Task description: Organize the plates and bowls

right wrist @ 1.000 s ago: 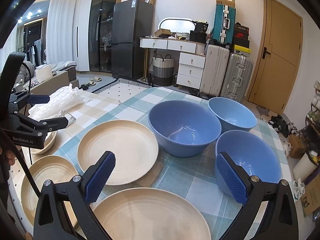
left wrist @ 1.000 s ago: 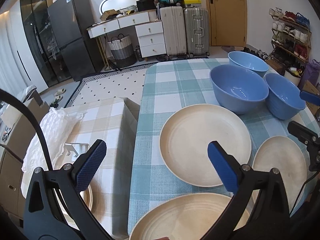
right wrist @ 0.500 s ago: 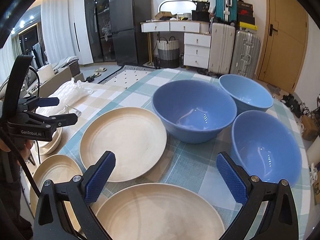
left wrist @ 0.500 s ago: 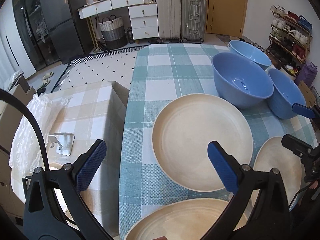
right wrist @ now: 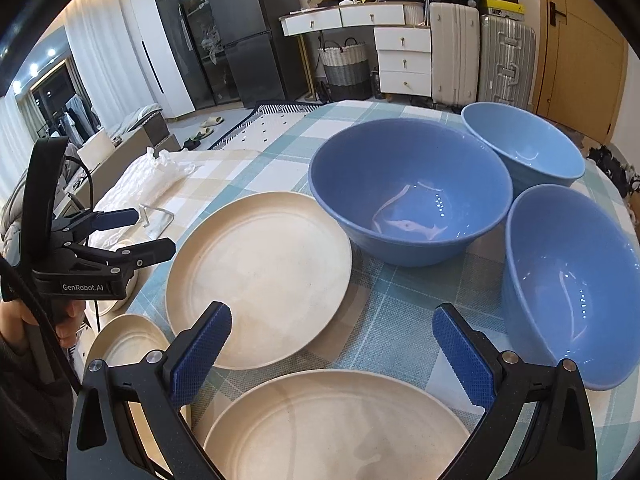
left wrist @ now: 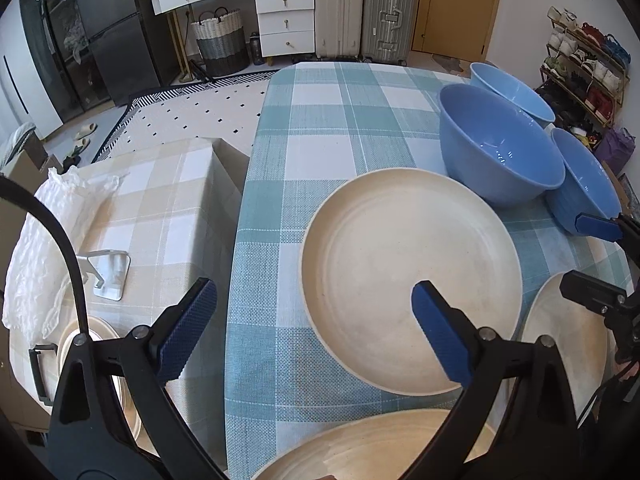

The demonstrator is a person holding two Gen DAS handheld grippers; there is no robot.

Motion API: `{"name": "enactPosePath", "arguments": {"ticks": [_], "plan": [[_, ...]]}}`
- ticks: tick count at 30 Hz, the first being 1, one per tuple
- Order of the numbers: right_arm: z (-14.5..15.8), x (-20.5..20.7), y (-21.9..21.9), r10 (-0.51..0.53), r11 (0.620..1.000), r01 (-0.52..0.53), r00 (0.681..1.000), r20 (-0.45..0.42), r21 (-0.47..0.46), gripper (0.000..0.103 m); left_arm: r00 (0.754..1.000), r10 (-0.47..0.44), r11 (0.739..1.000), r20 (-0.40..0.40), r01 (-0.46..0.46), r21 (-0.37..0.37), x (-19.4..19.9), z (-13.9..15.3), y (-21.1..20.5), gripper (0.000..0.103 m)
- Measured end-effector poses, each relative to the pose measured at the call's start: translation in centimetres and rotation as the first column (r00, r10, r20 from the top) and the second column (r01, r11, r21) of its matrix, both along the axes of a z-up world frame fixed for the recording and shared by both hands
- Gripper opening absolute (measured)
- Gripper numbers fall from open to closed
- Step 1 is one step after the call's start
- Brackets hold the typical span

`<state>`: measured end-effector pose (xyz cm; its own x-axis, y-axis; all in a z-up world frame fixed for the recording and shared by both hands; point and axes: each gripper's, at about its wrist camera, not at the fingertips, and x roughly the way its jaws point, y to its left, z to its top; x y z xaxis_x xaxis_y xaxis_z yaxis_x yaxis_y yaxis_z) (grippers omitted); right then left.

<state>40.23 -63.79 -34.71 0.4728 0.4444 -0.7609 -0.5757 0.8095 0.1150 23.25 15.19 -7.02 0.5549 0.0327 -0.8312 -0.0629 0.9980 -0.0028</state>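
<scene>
Both grippers' fingers wide, empty; large cream plate (left wrist: 384, 256) lies just beyond left gripper (left wrist: 312, 320).

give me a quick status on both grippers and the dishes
Left gripper open, empty, above the middle plate. Right gripper open, empty. Three beige plates, three blue bowls unstacked on the table. Nothing in the way.

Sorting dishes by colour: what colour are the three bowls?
Blue, all three bowls, seen best in the right wrist view.
</scene>
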Motion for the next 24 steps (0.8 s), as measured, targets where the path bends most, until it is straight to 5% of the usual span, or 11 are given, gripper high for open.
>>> {"name": "enactPosePath", "arguments": {"ticks": [16,24], "plan": [[-1.5,1.1,3.0,0.050,0.997,-0.054,0.995,-0.083,-0.049,0.102,0.998,0.026,0.999,-0.051,-0.028,-0.046,1.3,-3.1,0.7,0.092],[-3.1,2.9,3.8,0.039,0.997,-0.047,0.989,-0.146,-0.056,0.093,0.997,0.029,0.997,-0.074,-0.034,-0.070,2.0,-3.7,0.6,0.082]]}}
